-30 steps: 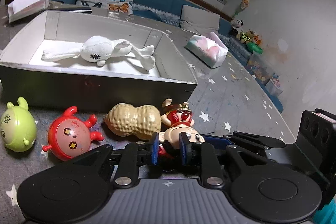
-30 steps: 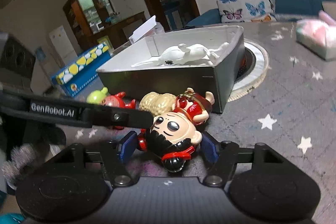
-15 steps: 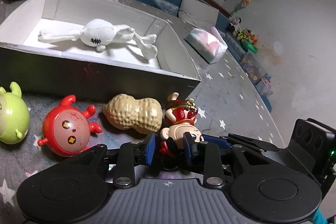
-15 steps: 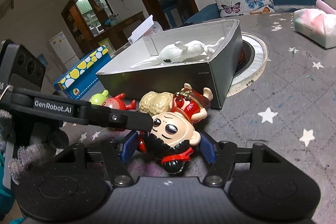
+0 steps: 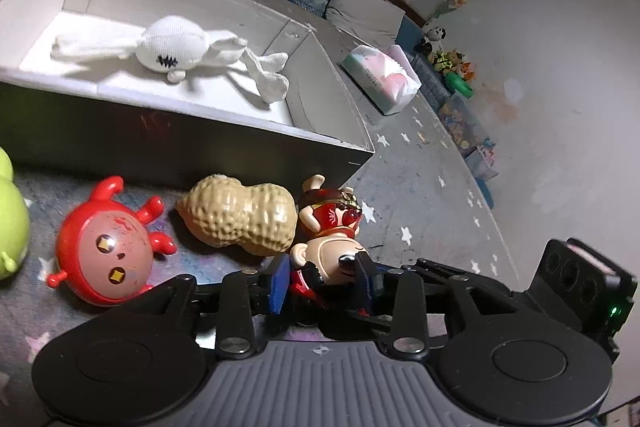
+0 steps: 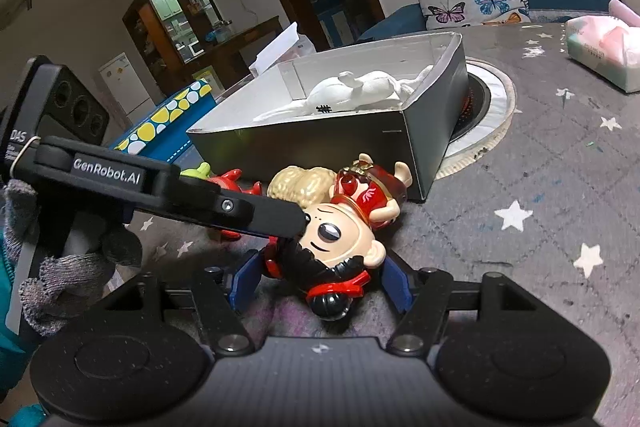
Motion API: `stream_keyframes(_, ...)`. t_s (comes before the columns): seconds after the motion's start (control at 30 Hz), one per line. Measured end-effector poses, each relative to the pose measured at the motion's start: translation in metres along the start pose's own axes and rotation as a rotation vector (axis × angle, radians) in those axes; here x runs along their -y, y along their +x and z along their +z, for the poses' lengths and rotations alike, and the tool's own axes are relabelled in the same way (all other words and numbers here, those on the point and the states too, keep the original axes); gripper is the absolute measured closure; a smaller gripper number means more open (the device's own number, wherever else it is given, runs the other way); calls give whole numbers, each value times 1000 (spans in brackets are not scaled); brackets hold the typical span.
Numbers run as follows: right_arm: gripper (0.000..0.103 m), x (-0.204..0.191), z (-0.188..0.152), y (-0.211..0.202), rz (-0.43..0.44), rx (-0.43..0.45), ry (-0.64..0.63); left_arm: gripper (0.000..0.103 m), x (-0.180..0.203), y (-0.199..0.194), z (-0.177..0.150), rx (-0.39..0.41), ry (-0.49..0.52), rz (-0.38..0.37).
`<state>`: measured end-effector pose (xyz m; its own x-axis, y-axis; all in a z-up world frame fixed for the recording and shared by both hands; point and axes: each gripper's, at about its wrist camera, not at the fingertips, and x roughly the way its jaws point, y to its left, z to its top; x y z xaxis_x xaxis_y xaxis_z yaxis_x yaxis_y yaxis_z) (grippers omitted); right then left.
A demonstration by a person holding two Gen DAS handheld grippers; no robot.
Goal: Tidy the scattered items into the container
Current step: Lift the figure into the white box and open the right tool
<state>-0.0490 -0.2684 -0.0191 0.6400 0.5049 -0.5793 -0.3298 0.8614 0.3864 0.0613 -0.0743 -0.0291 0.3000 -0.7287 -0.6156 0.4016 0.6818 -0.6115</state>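
Doll figure (image 5: 328, 239) lies on its side on the star-print table (image 5: 420, 195), just in front of the box's (image 5: 180, 143) near corner, head toward the grippers, feet toward the box. Left gripper (image 5: 322, 281) low and level, blue pads partly closed around the head, touching both sides. Right gripper (image 6: 322, 285) comes in from the opposite side, jaws wide, head between them, contact unclear. Box holds one white plush rabbit (image 5: 176, 47). Peanut toy (image 5: 240, 217) touches the doll on its box-front side; red round toy (image 5: 106, 251) further along.
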Motion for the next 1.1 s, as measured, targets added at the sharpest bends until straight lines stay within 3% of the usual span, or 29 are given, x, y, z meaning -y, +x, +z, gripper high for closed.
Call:
stream_keyframes(0.4,42,-5,-1,-7,-11,14,-2,59,8,-4,-8,19,30,8)
stream_keyframes(0.6,42,-21,9,-28,-32,67,-55,59,28,-25,-6,83,81,-13)
stream_keyframes(0.87,42,-27,62,-31,-40,158,-151,58,46,-46,33,235,130,-10)
stream_keyframes(1.1,42,-5,113,7,-44,157,-156,58,22,-28,84,269,93,7)
